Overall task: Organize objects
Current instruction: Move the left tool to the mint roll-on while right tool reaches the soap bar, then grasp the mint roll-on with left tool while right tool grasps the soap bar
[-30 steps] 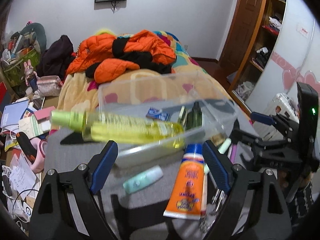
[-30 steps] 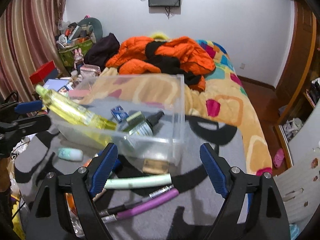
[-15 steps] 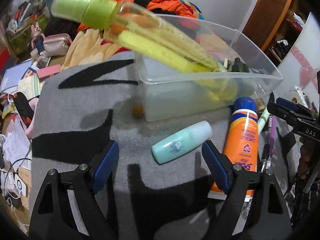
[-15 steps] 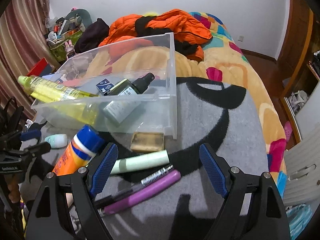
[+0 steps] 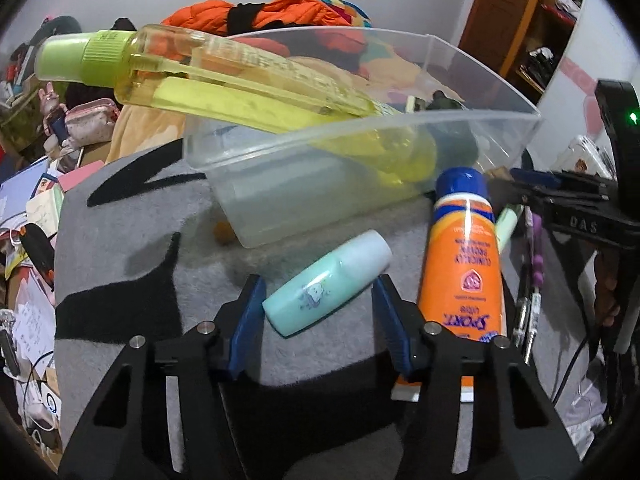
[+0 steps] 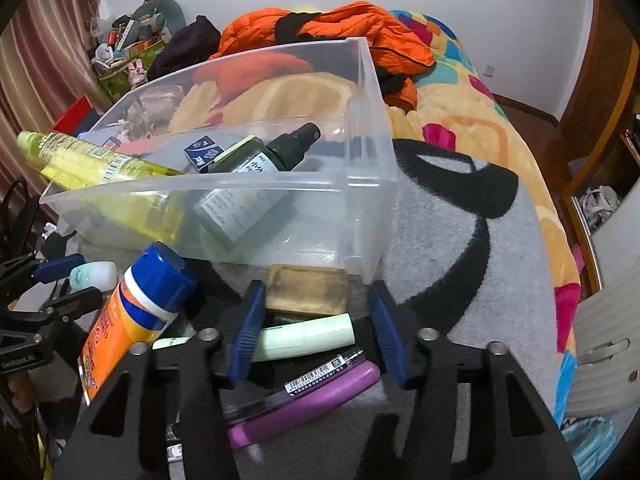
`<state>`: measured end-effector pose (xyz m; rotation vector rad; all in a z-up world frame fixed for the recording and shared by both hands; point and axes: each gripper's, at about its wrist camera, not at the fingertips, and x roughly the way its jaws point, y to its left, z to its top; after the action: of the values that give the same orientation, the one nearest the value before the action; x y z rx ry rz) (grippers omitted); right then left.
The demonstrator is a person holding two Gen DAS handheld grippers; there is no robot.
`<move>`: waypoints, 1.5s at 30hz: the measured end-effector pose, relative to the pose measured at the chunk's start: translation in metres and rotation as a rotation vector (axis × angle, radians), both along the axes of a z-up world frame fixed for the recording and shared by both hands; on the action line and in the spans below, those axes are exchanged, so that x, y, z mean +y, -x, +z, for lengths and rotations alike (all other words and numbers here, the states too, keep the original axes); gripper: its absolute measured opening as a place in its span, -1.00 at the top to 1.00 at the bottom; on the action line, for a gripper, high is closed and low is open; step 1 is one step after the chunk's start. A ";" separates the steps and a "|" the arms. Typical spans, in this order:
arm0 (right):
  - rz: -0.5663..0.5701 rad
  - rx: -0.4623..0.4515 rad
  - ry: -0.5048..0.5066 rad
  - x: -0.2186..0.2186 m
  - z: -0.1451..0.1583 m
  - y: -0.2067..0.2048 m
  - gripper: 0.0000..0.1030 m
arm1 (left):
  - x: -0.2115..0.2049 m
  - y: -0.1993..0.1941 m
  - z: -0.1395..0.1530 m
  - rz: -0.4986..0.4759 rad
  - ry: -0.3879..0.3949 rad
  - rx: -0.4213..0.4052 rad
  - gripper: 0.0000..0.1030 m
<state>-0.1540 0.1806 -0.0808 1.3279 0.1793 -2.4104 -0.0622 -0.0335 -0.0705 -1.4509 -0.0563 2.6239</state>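
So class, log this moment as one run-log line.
left gripper: open around mint bottle | right gripper: open around green tube | bin: part-filled

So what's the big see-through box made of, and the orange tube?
The box looks like clear, glossy hard plastic: the bottles show through its walls. The orange tube seems soft, shiny plastic, with a light streak along it and a blue cap.
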 end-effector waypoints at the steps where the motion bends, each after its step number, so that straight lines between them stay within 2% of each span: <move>1: 0.006 -0.001 -0.001 0.000 0.000 -0.001 0.25 | 0.001 -0.002 0.000 -0.008 -0.007 -0.004 0.05; 7: 0.013 -0.023 0.033 0.009 0.001 -0.006 0.28 | 0.012 -0.016 0.004 -0.056 -0.008 -0.023 0.09; 11: 0.013 -0.039 0.046 0.012 0.001 -0.009 0.28 | 0.014 -0.005 0.005 -0.051 0.023 -0.023 0.09; 16: 0.010 -0.026 0.015 0.005 0.000 -0.006 0.28 | 0.023 0.008 0.004 -0.073 0.055 -0.011 0.11; 17: 0.011 -0.021 0.009 0.004 0.000 -0.005 0.27 | 0.025 0.009 0.004 -0.077 0.057 -0.004 0.16; 20: 0.012 -0.003 -0.017 -0.003 0.000 -0.004 0.28 | 0.030 0.007 0.004 -0.082 0.067 0.012 0.54; 28: 0.001 0.020 0.014 0.007 0.010 -0.018 0.29 | 0.023 -0.007 0.010 -0.030 0.020 0.029 0.55; 37: -0.003 0.091 0.062 0.013 0.042 -0.035 0.29 | 0.013 -0.017 0.053 0.057 -0.029 0.143 0.55; 45: 0.011 0.148 0.107 0.006 0.068 -0.036 0.29 | 0.013 -0.013 0.081 0.090 -0.059 0.220 0.55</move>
<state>-0.1176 0.1868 -0.0130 1.1001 0.0961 -2.4724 -0.0493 -0.0200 0.0102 -1.1593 -0.1773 2.8112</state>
